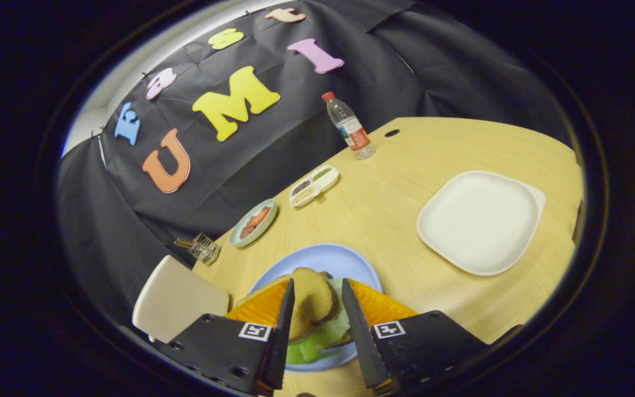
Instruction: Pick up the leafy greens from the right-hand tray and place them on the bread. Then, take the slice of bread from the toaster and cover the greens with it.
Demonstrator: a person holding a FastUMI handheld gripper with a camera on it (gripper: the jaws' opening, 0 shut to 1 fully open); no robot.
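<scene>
Left to right, we note:
- cream toaster (177,300) at table edge, slot out of our sight
- round blue plate (328,262) just ahead
- gripper (317,309) spread apart, brown bread slice (309,303) between fingers, resting over green leafy lettuce (317,344); we judge covering done, jaws parted for release
- square white tray (480,220) bare

Bread slice (311,300): brown, darker crust edge, tilted, leaning on greens, over blue plate (328,259); stands between fingers of gripper (317,309), left finger at its edge, gap on right side.
Greens (323,339): pale green leafy pile, on plate under slice, spilling toward plate's near rim.
White tray (480,220): square, bare, well right of plate.
</scene>
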